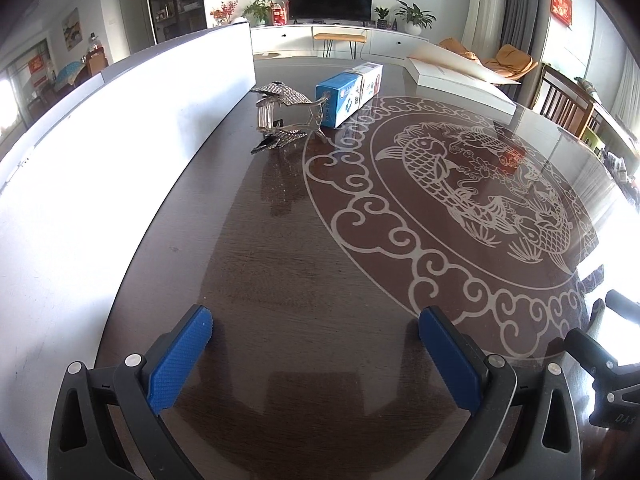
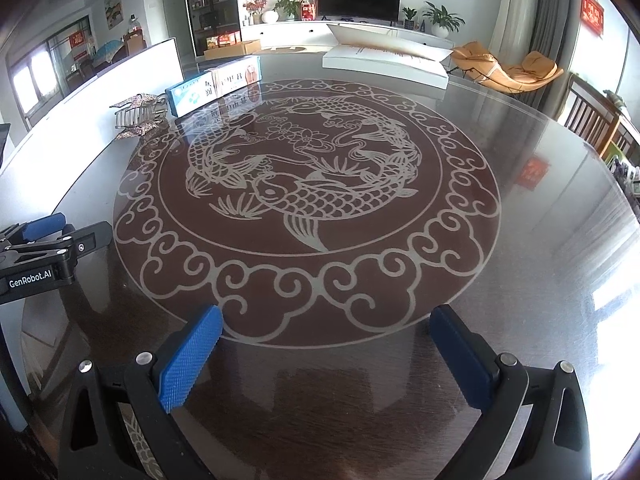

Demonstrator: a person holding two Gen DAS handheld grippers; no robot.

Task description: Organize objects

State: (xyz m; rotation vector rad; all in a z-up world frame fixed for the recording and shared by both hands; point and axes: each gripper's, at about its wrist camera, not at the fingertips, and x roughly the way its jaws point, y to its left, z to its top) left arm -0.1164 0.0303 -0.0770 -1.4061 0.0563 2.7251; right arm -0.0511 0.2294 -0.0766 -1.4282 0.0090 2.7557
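Observation:
A glittery clear hair claw clip (image 1: 285,114) lies on the dark glass table (image 1: 280,264), far ahead of my left gripper (image 1: 316,322). Just behind it lie a blue and white box (image 1: 341,98) and a white box (image 1: 370,82), end to end. My left gripper is open, nothing between its blue pads. In the right wrist view the clip (image 2: 138,117) and the two boxes (image 2: 192,94) (image 2: 236,74) sit far left. My right gripper (image 2: 326,318) is open and empty over the table's near edge. The left gripper's body (image 2: 40,248) shows at the left edge.
A tall white panel (image 1: 120,152) runs along the table's left side. A flat white open box (image 1: 456,80) lies at the far right of the table (image 2: 540,260). Wooden chairs (image 1: 568,108) stand at the right. A fish pattern covers the table's middle.

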